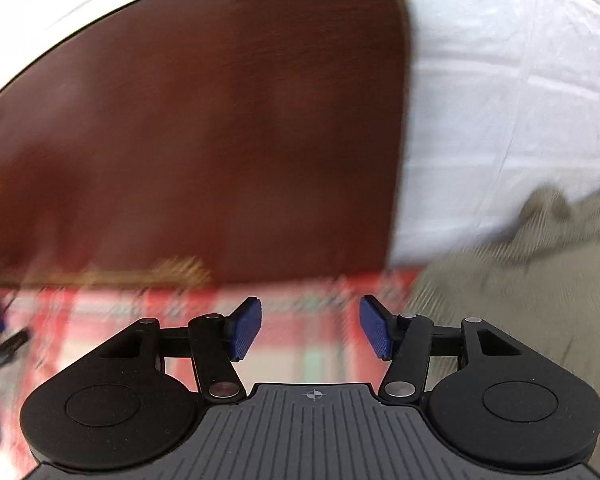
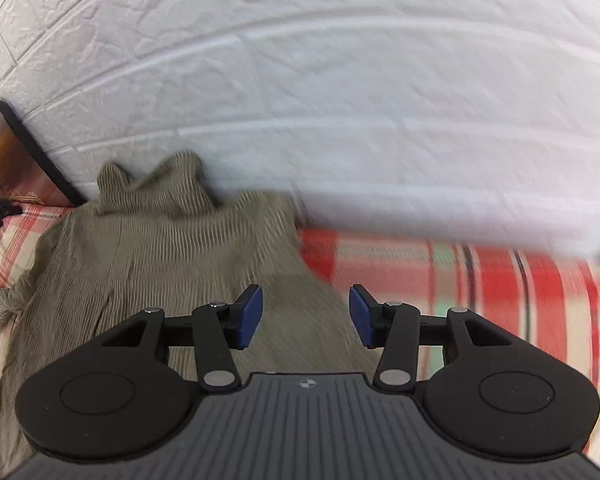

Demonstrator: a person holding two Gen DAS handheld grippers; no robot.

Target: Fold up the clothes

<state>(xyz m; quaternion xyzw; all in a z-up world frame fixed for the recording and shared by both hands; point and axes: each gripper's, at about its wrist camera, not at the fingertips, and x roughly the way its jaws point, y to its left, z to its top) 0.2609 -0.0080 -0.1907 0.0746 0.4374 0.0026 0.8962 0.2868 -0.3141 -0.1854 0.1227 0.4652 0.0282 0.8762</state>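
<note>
- Left gripper [image 1: 310, 328], left wrist view: I see the jaws standing apart, blue pads [image 1: 246, 330] bare, nothing between them and nothing touching.
- Under it I read a red-and-white plaid sheet [image 1: 292, 336], blurred.
- Dark reddish-brown wooden headboard [image 1: 200, 120] fills most of this view, rounded top corner, upright against a white brick-pattern wall [image 1: 500, 60].
- Olive ribbed garment [image 1: 500, 288] lies on the plaid sheet to the gripper's right, bunched at its far end against the wall; apart from the pads.
- Far left edge shows dark bits, too blurred for me to name.
- Right gripper [image 2: 306, 316], right wrist view: jaws also apart at a middling gap, pads [image 2: 360, 316] empty; no cloth pinched.
- Same olive ribbed garment [image 2: 160, 248] spreads left of centre and runs beneath the left finger; I cannot tell if the finger touches it. Its far end is crumpled up against the wall, one edge knotted-looking at the left.
- Plaid sheet [image 2: 480, 280] is bare on the right, under the right finger.
- White brick-pattern wall [image 2: 320, 100] takes the whole upper half; headboard [image 2: 4, 148] edge sits at the far left.
</note>
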